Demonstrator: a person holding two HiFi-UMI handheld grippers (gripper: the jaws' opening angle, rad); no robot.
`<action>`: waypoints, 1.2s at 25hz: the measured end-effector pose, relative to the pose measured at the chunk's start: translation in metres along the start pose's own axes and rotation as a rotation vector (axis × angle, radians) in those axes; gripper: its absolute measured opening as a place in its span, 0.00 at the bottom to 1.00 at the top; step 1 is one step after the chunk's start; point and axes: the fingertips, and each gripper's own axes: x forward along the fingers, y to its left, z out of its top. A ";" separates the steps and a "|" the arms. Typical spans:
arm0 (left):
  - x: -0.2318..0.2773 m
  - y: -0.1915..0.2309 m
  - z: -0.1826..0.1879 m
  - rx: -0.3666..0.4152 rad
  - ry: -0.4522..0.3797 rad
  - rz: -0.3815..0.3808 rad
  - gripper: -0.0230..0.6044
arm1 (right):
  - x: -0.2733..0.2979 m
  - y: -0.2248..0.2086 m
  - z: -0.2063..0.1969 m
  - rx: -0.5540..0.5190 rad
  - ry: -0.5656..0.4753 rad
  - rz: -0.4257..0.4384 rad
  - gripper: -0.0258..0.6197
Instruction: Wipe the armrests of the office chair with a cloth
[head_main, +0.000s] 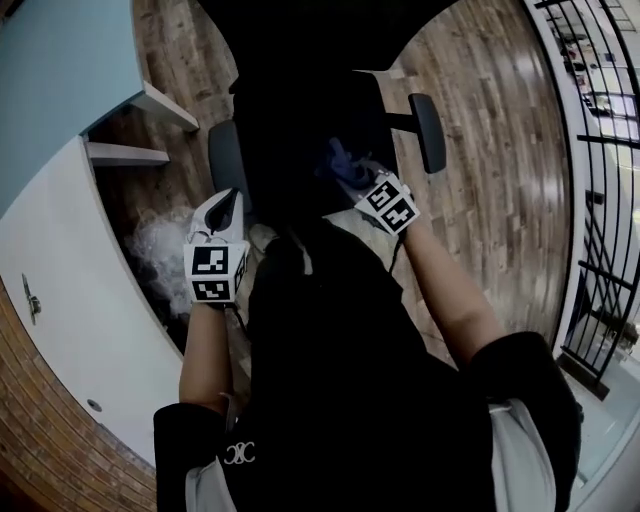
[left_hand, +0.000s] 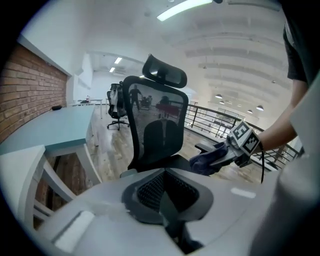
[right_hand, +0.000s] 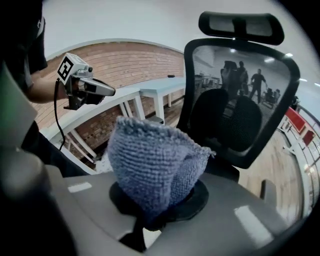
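Head view looks steeply down; both gripper views face the office chair (left_hand: 155, 125) from near.

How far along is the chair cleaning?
Done: the cloth is picked up, clamped in the right tool. In hand: it hangs over the seat, touching neither the near armrest nor the far one. The left tool is shut and empty. Left: wiping both armrests, by the look of it; the pictures cannot show whether either has been wiped.

The cloth (right_hand: 155, 165) hides the right gripper's (right_hand: 147, 217) jaw tips.
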 end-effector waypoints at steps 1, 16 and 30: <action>0.004 -0.008 0.001 0.015 -0.003 -0.026 0.05 | -0.016 -0.005 -0.011 0.017 0.007 -0.039 0.13; 0.049 -0.155 0.028 0.094 -0.019 -0.172 0.04 | -0.150 -0.058 -0.131 0.124 0.035 -0.269 0.13; 0.108 -0.342 0.000 -0.160 -0.014 -0.045 0.05 | -0.175 -0.136 -0.258 -0.068 0.169 -0.041 0.13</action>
